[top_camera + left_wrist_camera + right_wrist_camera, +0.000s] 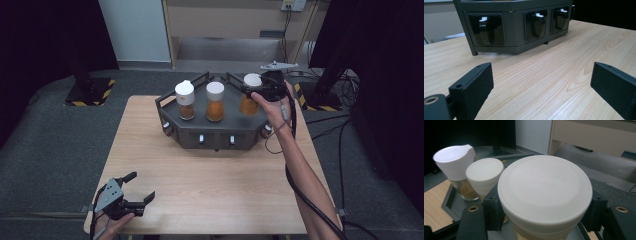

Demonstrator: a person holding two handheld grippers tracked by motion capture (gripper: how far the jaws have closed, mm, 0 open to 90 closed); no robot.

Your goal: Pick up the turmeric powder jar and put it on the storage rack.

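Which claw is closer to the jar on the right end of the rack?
Right. The right claw is shut on that jar under its white lid. The left claw sits open at the table's near corner, far away.

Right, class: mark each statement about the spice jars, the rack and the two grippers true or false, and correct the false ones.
1. Three white-capped glass jars of orange-brown spice stand on the dark grey metal rack. True.
2. The right gripper is shut on the right-hand white-lidded jar. True.
3. The left gripper holds the left-hand jar. False: its jaws are open over the bare light wooden table, near the front edge.
4. The middle jar lies on its side. False: it stands upright.
5. The rack sits at the table's near edge. False: it sits at the far side.
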